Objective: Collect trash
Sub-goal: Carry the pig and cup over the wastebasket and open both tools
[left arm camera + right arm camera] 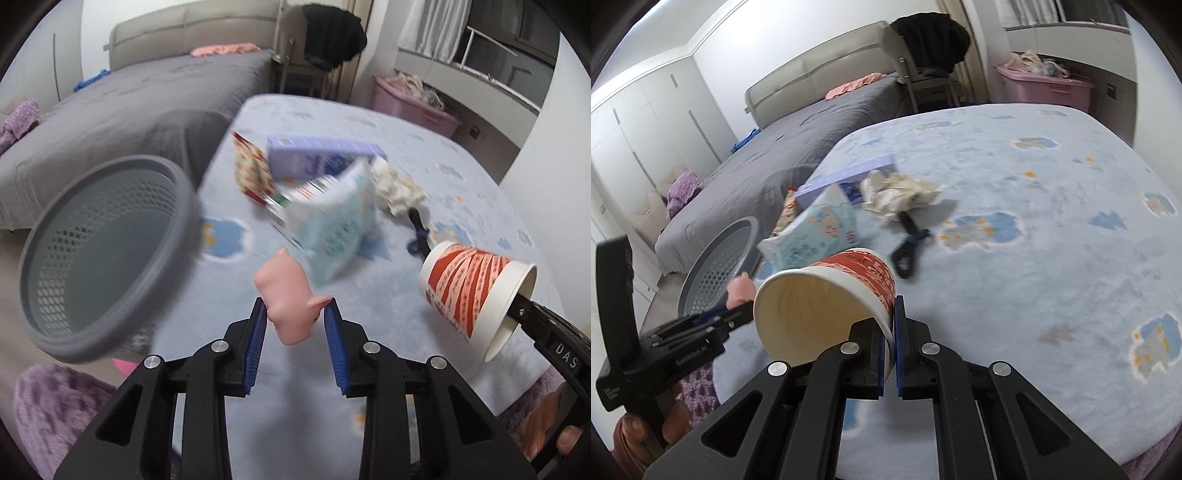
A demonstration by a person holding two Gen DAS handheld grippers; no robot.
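A pink toy pig [288, 295] sits pinched between the blue pads of my left gripper [295, 306], raised above the light-blue patterned blanket [424, 155]. The grey mesh basket [188, 218] stands tilted just left of it. My right gripper [893, 306] is shut on the rim of a red-and-white paper cup [827, 302], which it holds on its side. On the blanket beyond lie a teal tissue pack [340, 229], a purple box [314, 155], a red snack wrapper [251, 170], crumpled paper [395, 188] and a black strap [908, 243].
A grey bed [129, 110] runs along the left behind the basket. A chair draped with a black garment [332, 37] and a pink storage bin [413, 103] stand at the far wall. Purple fuzzy cloth [51, 406] lies at the near left edge.
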